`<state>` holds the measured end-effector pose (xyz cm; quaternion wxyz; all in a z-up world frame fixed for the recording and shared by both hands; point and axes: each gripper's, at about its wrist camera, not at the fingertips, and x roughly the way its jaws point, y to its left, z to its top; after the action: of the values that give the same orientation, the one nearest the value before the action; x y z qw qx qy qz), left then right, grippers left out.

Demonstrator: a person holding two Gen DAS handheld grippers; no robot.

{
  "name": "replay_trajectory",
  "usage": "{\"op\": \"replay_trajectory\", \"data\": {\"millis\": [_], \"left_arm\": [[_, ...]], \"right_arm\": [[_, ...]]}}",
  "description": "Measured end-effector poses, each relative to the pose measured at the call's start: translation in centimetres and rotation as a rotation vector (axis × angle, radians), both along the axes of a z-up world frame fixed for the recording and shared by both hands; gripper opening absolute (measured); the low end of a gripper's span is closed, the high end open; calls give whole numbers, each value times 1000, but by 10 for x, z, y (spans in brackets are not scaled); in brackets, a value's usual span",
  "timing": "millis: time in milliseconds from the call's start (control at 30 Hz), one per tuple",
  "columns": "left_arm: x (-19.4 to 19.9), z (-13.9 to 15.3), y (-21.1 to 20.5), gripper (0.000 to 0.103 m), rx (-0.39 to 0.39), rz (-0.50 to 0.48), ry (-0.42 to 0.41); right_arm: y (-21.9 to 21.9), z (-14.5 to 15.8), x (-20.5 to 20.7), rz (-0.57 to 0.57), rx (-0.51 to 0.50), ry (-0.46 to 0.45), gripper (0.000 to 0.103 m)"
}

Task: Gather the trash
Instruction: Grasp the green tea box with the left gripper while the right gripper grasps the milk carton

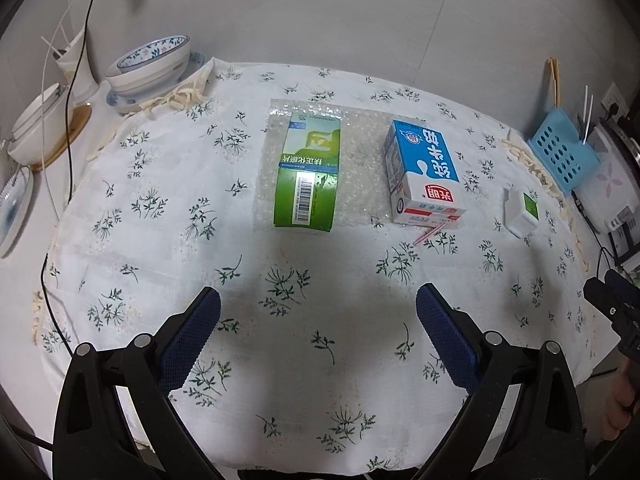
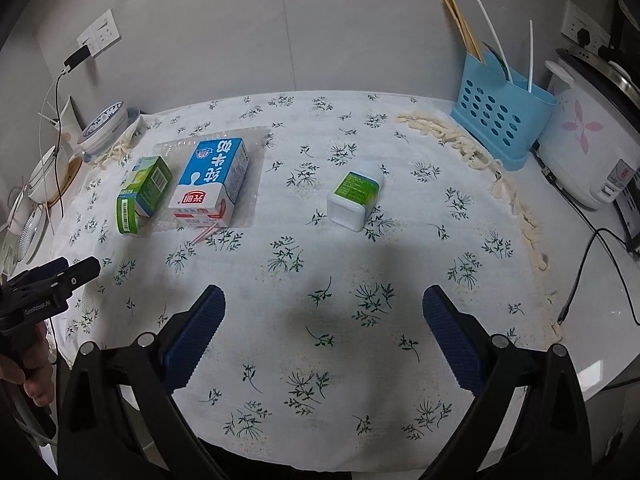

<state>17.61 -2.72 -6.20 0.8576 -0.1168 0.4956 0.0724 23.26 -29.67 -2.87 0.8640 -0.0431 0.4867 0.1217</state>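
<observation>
Our left gripper (image 1: 318, 308) and right gripper (image 2: 324, 308) both hang wide apart over the flowery tablecloth (image 2: 320, 280), holding nothing. At 12 o'clock lie a green box (image 1: 308, 176) and a blue milk carton (image 1: 424, 172) on bubble wrap (image 1: 360, 168), with a little white bottle (image 2: 354, 198) nearby. Farther back stand bowls (image 1: 152, 64) at 10 o'clock and a blue basket (image 2: 500, 108) at 2.

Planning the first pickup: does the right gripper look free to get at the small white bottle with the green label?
Probably yes. The right gripper has its jaws open, and only bare tablecloth lies between it and the white bottle, which stands apart from the cartons.
</observation>
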Motion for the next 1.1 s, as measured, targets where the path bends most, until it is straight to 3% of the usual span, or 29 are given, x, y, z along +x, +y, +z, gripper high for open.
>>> {"op": "replay_trajectory", "data": {"millis": [567, 933, 1067, 1100], "left_arm": [[75, -17, 25, 93, 36, 21, 2], [108, -44, 30, 82, 68, 14, 23], [116, -48, 26, 74, 67, 9, 26], [117, -50, 26, 67, 67, 11, 30]], "right_arm": [[90, -19, 66, 132, 36, 26, 95], [127, -51, 96, 141, 61, 116, 95], [136, -57, 104, 143, 67, 136, 95], [137, -58, 105, 139, 66, 139, 95]]}}
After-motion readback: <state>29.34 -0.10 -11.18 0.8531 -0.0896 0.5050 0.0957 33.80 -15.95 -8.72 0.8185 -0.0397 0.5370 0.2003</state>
